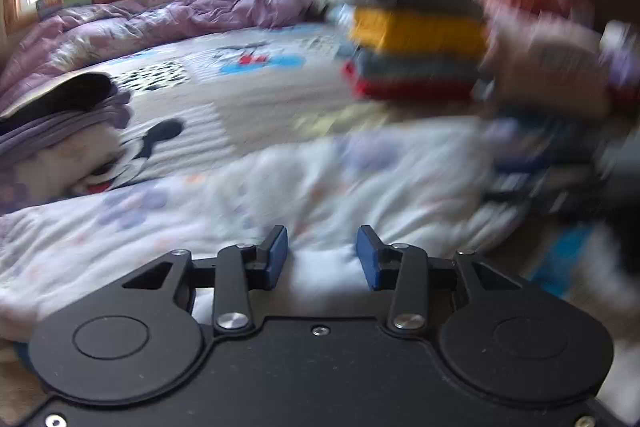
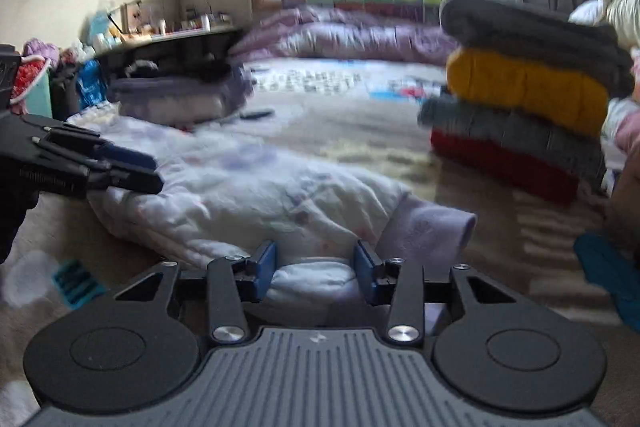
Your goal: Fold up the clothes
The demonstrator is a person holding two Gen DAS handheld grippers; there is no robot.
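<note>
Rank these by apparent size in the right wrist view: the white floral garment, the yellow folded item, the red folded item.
1. white floral garment, clearly largest, though also nearest the camera.
2. yellow folded item and red folded item: they look similar, and blur prevents ranking them.

White floral garment [image 2: 248,183]; folded stack [image 2: 524,99] grey, yellow, grey-blue, red.
</note>
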